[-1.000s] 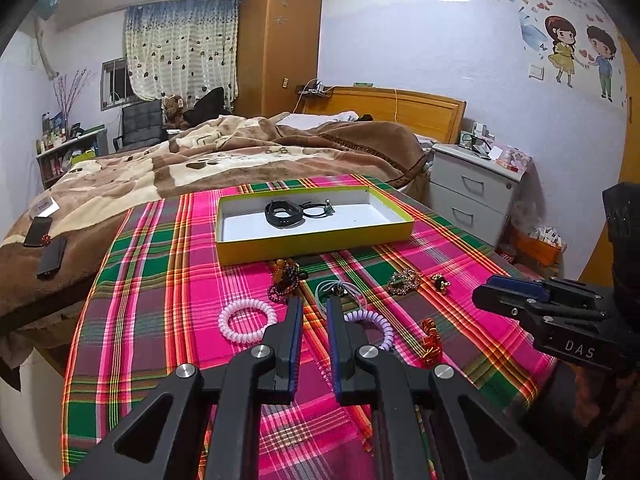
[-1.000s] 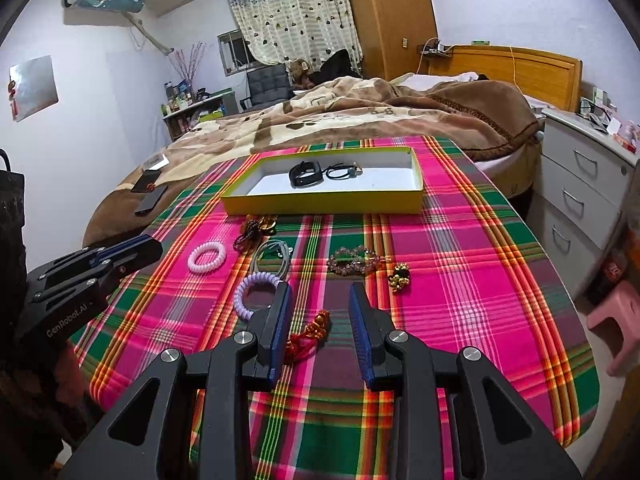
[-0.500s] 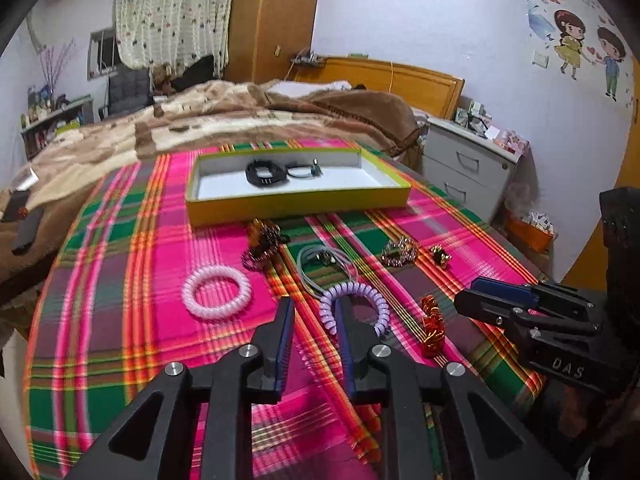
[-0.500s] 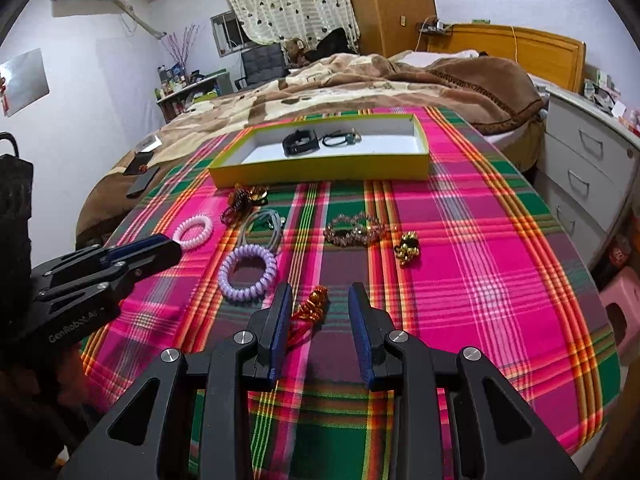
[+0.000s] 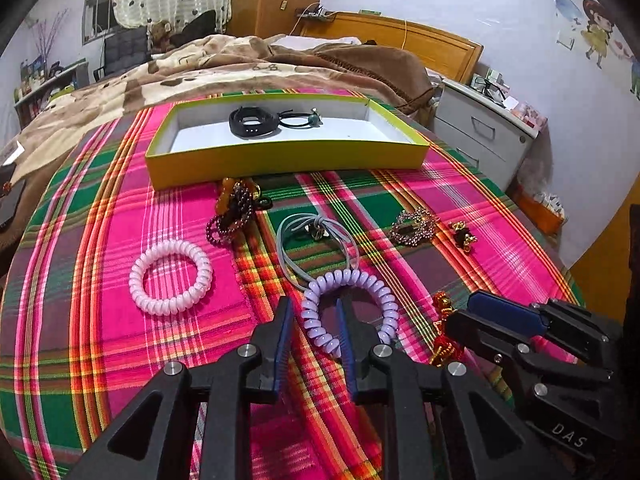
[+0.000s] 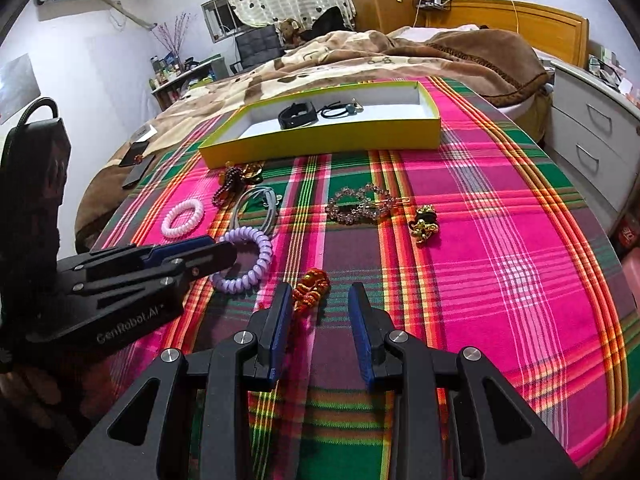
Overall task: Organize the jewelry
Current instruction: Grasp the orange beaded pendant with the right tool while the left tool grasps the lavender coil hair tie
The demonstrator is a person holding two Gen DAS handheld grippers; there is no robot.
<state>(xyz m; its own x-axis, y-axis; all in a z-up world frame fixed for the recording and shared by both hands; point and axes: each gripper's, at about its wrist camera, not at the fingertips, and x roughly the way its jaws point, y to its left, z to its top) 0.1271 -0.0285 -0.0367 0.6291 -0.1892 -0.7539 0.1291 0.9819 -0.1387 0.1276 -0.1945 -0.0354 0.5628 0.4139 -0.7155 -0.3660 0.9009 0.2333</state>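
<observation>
Straddling the near-left arc of the purple coil band, the left gripper stands spread, nothing pinched; the yellow box lies straight beyond, farther across the table.

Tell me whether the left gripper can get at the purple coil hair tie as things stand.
Probably yes. The left gripper is open, its fingers straddling the near side of the purple coil hair tie. Nothing covers the tie; the right gripper sits off to the side.
</observation>
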